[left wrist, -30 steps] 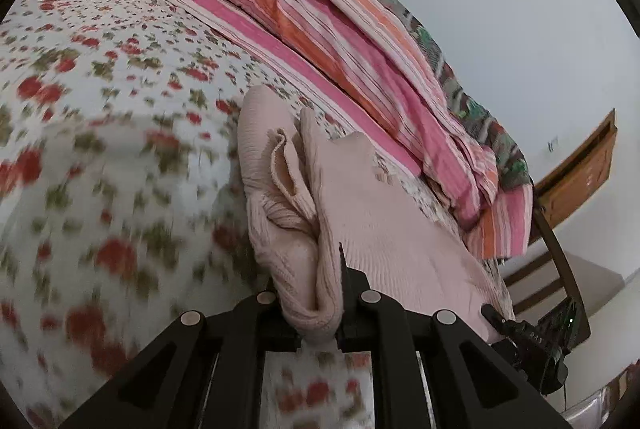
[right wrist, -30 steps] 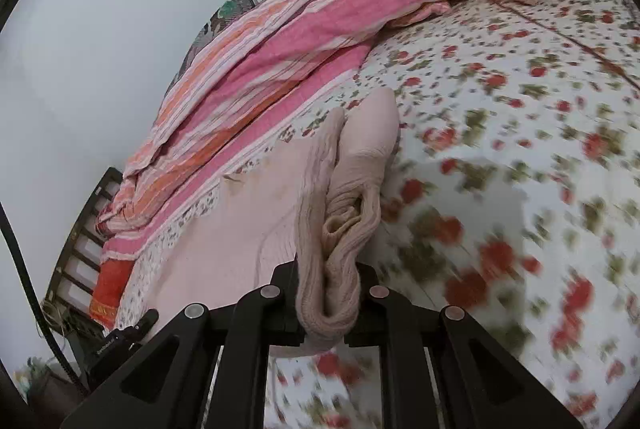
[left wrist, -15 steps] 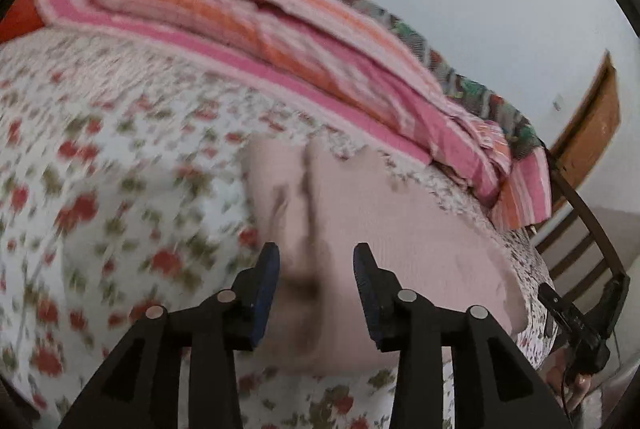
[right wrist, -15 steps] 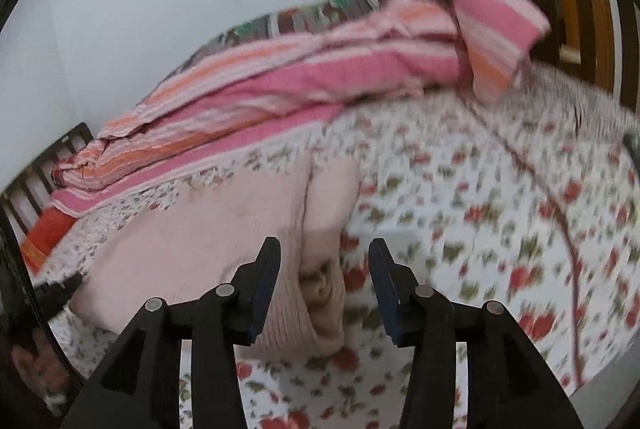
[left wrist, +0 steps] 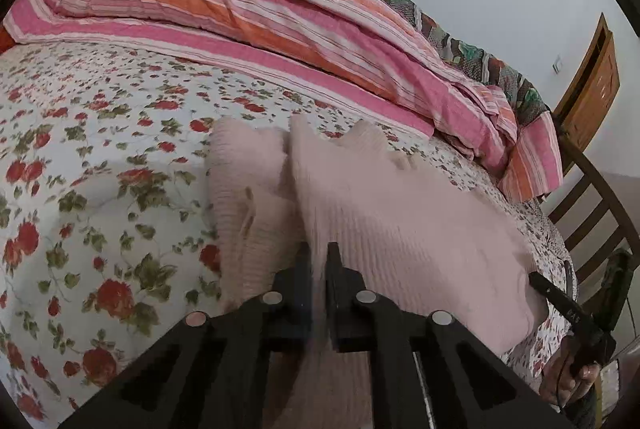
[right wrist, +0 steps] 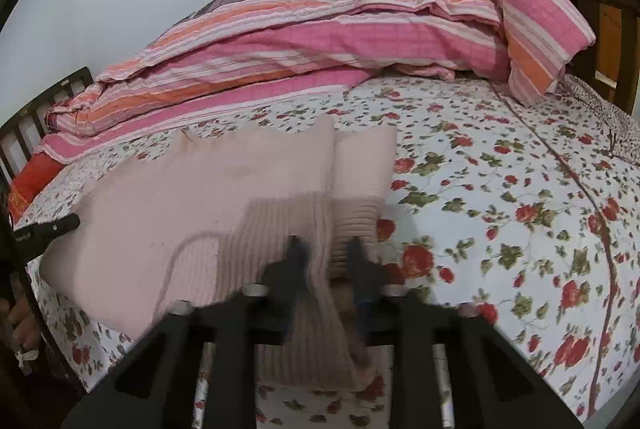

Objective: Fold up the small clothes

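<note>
A pale pink ribbed knit garment (left wrist: 384, 213) lies on the floral bedsheet (left wrist: 100, 189), with one side folded inward. My left gripper (left wrist: 319, 261) is shut on a raised fold of the garment near its near edge. In the right wrist view the same garment (right wrist: 208, 189) lies left of centre. My right gripper (right wrist: 323, 253) has its fingers closing on a ribbed fold of the garment that hangs between them, blurred by motion. Each gripper also shows at the edge of the other's view.
A pink and orange striped quilt (left wrist: 280, 29) is heaped along the far side of the bed, also in the right wrist view (right wrist: 320, 41). A wooden bed frame (left wrist: 592, 197) stands at the right and a dark slatted frame (right wrist: 24, 125) at the left.
Both grippers let go of the folds half a second ago and stood open above the garment. They have now come down and closed on its near edge again.
</note>
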Demonstrator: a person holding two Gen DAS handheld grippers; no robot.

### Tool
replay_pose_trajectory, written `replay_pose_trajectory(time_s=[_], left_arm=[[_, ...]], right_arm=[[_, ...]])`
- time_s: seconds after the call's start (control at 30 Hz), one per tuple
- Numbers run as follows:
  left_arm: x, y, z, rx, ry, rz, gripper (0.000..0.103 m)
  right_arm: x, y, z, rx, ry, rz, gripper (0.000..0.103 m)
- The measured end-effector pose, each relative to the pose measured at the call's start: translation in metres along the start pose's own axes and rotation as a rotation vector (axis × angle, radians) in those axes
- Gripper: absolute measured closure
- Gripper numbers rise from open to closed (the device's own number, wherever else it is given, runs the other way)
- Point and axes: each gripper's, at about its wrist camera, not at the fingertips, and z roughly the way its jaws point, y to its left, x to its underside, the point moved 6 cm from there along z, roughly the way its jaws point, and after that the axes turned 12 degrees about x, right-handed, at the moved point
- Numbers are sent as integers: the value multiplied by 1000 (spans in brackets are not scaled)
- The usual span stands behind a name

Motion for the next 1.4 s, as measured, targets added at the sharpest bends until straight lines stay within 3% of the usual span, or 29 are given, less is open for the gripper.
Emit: replay_pose_trajectory(time_s=[0.17,0.3,0.43,0.47,0.57,0.63,0.77,0.9,1.13,1.4], left_arm=[[8,12,-16,59,-47,-58,96],[13,6,-18,51,-49,-27,95],[5,9,-23,38,-52,-31,87],[1,11,-27,34,-66,-37,78],[-9,19,-38,21,-133,-57,33],[-14,23,-39,17,-150,-53,32],[-23,34,-28,-28,-97,-59,32],[-29,49,-15,-70,-41,-57,32],[-33,67,0,-54,-24,-17,29],[-31,65,12,-69,-7,60,22]], right_arm=[[-1,-8,-3,-82,11,63,98],[-1,1,-2,-40,10,9,96],[-12,7,-9,-35,-8,-2,80],[-16,10,-11,-34,-22,-2,75],[-30,30,-18,-44,-62,-19,68],[-37,50,-19,-65,-64,-44,63],[-42,106,-12,-92,-47,-142,52],[-41,147,14,16,7,-252,51],[-55,174,57,24,157,-239,51],[-69,171,102,75,306,-191,51]])
